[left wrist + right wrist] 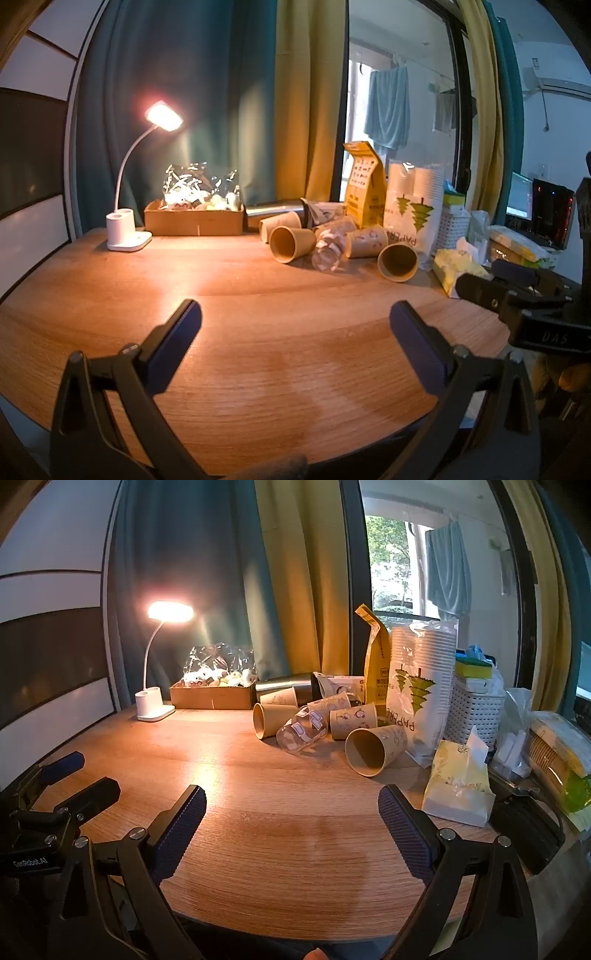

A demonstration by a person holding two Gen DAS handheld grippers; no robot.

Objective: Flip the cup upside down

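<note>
Several brown paper cups lie on their sides in a pile at the back right of the wooden table (258, 295); the nearest one (398, 261) (375, 750) has its mouth toward me. A clear plastic cup (330, 248) (302, 732) lies among them. My left gripper (295, 325) is open and empty, low over the table's near edge. My right gripper (291, 808) is open and empty too, also over the near edge. Each gripper shows at the side of the other's view: the right one (517, 295) and the left one (66, 786).
A lit white desk lamp (127, 229) and a cardboard box (194, 221) stand at the back left. A steel flask (288, 685), a yellow bag (364, 184), a sleeve of paper cups (421, 686), a white basket (474, 709) and a tissue pack (458, 786) crowd the right side.
</note>
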